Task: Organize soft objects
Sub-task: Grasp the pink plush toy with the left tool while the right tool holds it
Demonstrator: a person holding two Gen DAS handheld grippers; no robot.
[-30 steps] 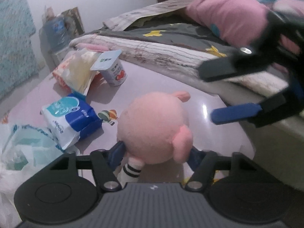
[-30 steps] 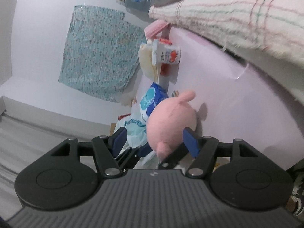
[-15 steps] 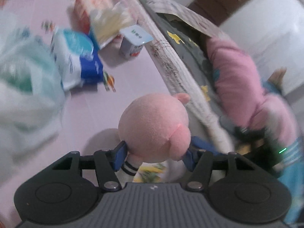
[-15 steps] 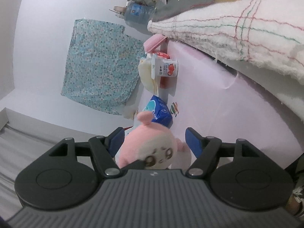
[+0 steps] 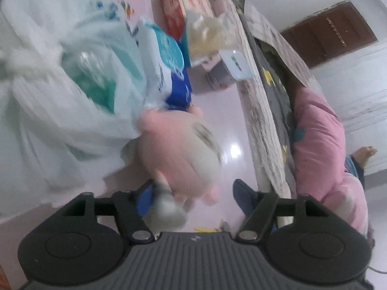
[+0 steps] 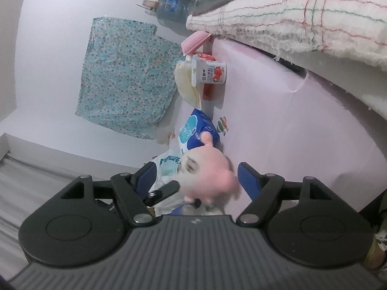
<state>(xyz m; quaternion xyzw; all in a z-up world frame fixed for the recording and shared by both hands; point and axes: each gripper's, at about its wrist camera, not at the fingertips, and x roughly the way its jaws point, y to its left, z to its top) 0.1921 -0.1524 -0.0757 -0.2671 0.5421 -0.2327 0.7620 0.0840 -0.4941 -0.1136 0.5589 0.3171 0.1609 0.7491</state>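
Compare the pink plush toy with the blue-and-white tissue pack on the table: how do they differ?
The pink plush toy is rounded with a small ear on top; the tissue pack is a blocky, printed plastic-wrapped packet. The toy sits between the left tongs, whose jaws are opening, and shows blurred; the pack lies on the pink table away from both tongs. The toy is plain pink and pale; the pack is blue, teal and white. Both look soft.

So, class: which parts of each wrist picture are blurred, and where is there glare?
Left wrist view: the pink plush toy and the white plastic bag are smeared by motion; a bright glare spot sits on the pink table. Right wrist view: only the toy's face is blurred; the yogurt cup is sharp.
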